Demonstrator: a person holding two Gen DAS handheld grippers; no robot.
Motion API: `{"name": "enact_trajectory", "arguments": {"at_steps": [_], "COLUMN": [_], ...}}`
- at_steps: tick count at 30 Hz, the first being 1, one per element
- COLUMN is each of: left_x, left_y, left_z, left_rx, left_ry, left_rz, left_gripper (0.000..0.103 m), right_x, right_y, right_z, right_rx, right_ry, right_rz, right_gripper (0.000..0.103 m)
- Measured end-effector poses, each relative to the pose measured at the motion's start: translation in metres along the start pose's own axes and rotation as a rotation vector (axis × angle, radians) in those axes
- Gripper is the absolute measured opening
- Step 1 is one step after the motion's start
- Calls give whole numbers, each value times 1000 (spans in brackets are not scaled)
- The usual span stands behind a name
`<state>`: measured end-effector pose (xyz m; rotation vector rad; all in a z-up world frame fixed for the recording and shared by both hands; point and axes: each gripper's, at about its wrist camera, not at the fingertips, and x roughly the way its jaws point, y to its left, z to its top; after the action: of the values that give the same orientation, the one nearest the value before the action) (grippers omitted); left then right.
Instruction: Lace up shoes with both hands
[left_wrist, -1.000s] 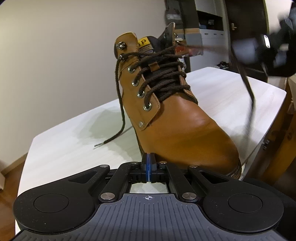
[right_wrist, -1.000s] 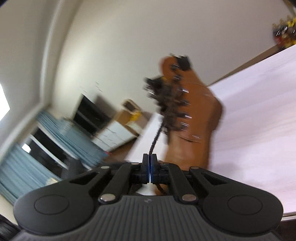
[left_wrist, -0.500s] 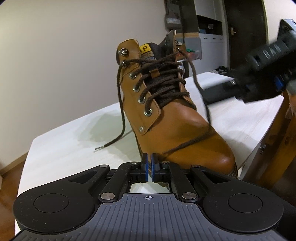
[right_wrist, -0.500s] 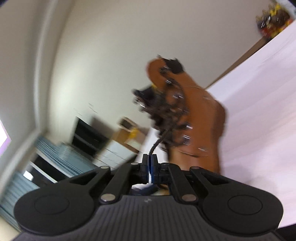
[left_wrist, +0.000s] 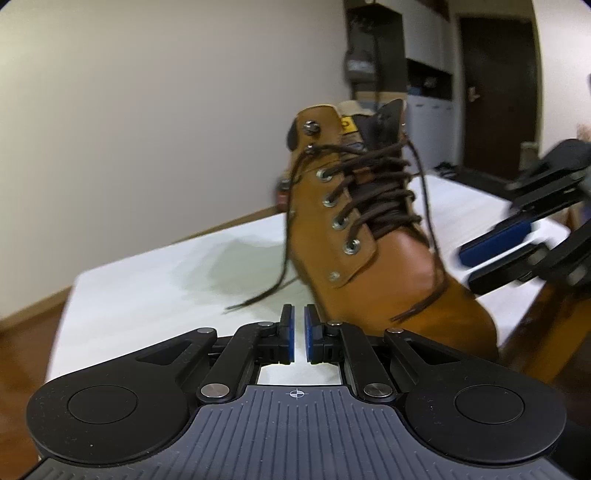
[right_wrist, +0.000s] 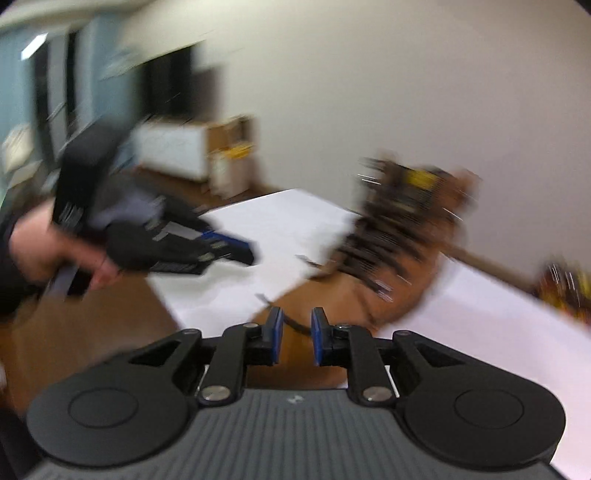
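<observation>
A tan leather boot with dark brown laces stands on the white table. One lace end hangs down the boot's left side onto the table. The other lace end lies loose over the toe. My left gripper is slightly open and empty, just in front of the boot. My right gripper is open and empty; it also shows in the left wrist view right of the toe. The right wrist view is blurred; the boot shows ahead of it, with the left gripper at left.
The table's near edge and corner drop to a wooden floor. A wooden chair stands at the table's right side. Cabinets and a dark door are behind. A small dark and yellow object sits at the far right.
My right gripper has opened and let go of the lace, which now lies over the toe. It has swung round to face the boot. My left gripper has opened a little.
</observation>
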<state>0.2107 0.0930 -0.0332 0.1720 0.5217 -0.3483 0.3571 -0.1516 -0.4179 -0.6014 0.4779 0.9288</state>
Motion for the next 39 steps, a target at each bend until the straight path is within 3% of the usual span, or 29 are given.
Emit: {"name": "enact_trajectory", "arguments": {"at_steps": [3,7,14,15,16,21,26,31,33,34,39], "left_x": [4,7,18,19,20,23,23,19,19,17,11], "left_y": [-3,-7,-6,-6,-6,-10,-29,-47,-48,-45,-33], "left_z": [-2,-3,-1,-1,0,-3,-7,-5,-1,2,17], "left_rx": [21,44,61,58,55,40,37,97,125,133,195], "left_ry": [5,-2,-12,-13,-14,-18,-29,-30,-38,-56,-147], "left_rz": [-29,-79,-135,-138,-142,-157,-122,-140,-137,-122,10], "left_gripper": [7,7,7,7,7,1,0,0,1,9,9], "right_x": [16,13,18,17,15,-3,-42,-69,-72,-70,-63], "right_y": [2,-1,-16,-18,-19,-15,-30,-38,-44,-48,-61], "right_z": [5,3,13,13,15,15,29,55,66,72,82], "right_rx": [-166,-341,-394,-392,-377,-285,58,244,264,278,296], "right_ry": [78,159,256,263,276,235,46,-36,-12,11,139], "right_rz": [-9,52,177,198,218,195,107,-1,-2,-4,-41], "right_gripper": [17,17,15,11,3,2,2,2,2,2,2]}}
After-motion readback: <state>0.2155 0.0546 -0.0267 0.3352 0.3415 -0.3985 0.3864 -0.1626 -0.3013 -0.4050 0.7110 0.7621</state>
